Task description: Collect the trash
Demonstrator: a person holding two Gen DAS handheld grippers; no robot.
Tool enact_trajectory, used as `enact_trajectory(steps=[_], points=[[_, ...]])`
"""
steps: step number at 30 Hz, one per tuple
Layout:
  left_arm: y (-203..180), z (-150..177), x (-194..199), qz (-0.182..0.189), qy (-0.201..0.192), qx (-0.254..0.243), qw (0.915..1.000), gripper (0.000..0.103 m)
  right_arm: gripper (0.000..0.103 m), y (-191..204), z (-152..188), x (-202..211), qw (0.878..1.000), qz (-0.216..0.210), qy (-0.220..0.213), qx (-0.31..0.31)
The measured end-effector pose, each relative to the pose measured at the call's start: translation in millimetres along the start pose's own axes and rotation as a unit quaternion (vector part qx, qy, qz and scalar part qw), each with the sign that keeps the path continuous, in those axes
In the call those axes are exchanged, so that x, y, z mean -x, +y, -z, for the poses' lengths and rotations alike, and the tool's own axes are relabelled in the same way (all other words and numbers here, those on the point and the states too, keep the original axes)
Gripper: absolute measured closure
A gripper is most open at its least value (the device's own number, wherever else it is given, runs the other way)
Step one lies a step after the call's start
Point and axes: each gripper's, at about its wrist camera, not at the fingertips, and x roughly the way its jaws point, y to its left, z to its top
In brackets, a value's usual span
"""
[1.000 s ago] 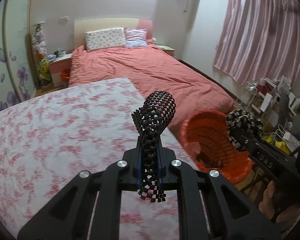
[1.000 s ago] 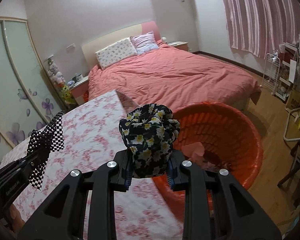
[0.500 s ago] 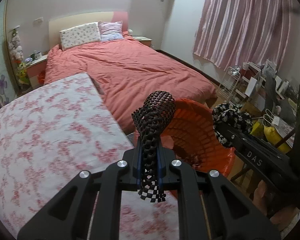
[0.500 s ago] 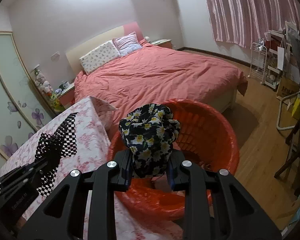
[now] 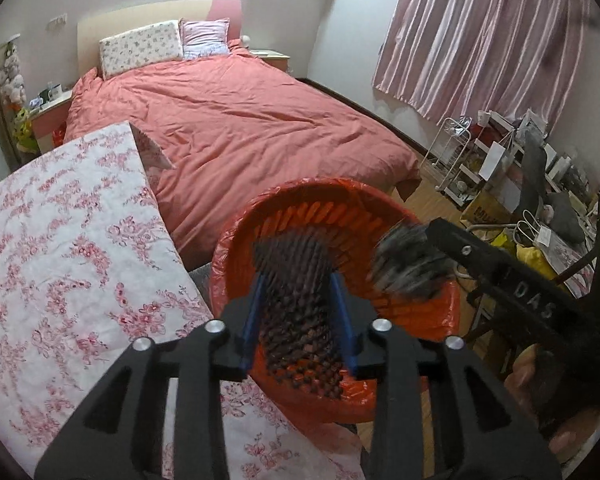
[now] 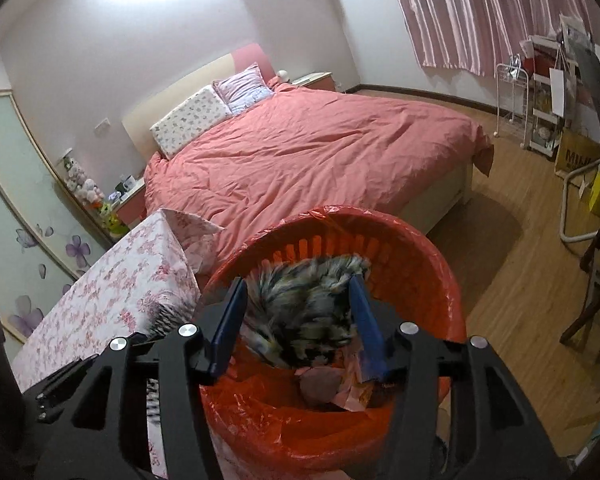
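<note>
a: what pose do the two grippers take?
b: both reach forward over one orange bin (image 5: 332,208), which stands on the floor between the flowered table (image 5: 60,248) and the bed (image 5: 236,120). the left gripper (image 5: 298,308) points down into the bin mouth, its two blue-lined fingers (image 5: 252,312) parted wide. the right gripper (image 6: 300,312) does likewise, its fingers (image 6: 230,320) spread wide apart; in the left view it enters from the right as a black bar

a: and what sits between the fingers?
b: left: one black-and-white checkered mesh cloth (image 5: 296,300), open-weave and limp, in the gap over the bin. right: one dark floral cloth (image 6: 308,312), bunched and soft. both are motion-blurred, so whether either cloth touches a finger cannot be told; neither looks pinched

a: materials and shapes?
b: the bin is round, slatted plastic, lined with one thin glossy orange bag (image 6: 268,412) that crinkles over the rim. inside lie a few pieces of trash (image 6: 332,384), pale pink and brownish, too jumbled to count. the table wears a white cloth with pink blossom print. the bed has a wrinkled coral duvet and two pillows (image 5: 140,52), one flowered, one lilac. pink pleated curtains (image 5: 480,36) hang at right; the floor (image 6: 500,280) is wood plank
</note>
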Motion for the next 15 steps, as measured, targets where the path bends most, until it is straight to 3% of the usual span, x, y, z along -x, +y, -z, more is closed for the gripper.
enact_trajectory(steps=[8, 15], points=[[17, 10, 13, -0.029, -0.007, -0.001, 0.9996, 0.056, 0.034, 4, 7, 14, 1.0, 0.022, -0.016, 0.015], [34, 35, 62, -0.054, -0.041, 0.001, 0.9977, 0.034, 0.011, 25, 24, 56, 0.993, 0.048, -0.077, 0.07]])
